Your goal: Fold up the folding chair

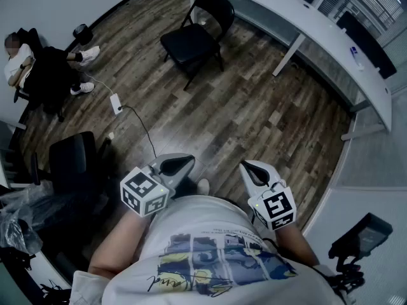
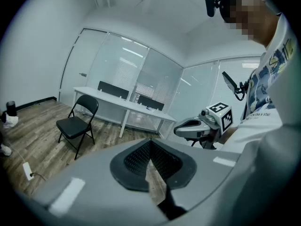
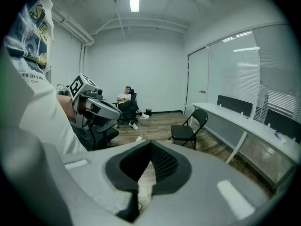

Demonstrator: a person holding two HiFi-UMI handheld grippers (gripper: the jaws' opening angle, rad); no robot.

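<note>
A black folding chair point(image 1: 197, 32) stands unfolded on the wood floor at the far end of the room, beside the long white desk point(image 1: 305, 24). It also shows in the left gripper view as the chair point(image 2: 77, 124) and in the right gripper view as the chair point(image 3: 188, 128). My left gripper point(image 1: 181, 165) and right gripper point(image 1: 251, 168) are held close to my body, far from the chair. Both are shut with nothing between their jaws. Each gripper sees the other: the right gripper point(image 2: 181, 128) and the left gripper point(image 3: 113, 114).
A person point(image 1: 22, 62) sits on a dark chair at the far left. A white power strip point(image 1: 116, 103) with a cable lies on the floor. A black office chair point(image 1: 73, 161) stands near my left side. A camera stand point(image 1: 356, 246) is at the lower right.
</note>
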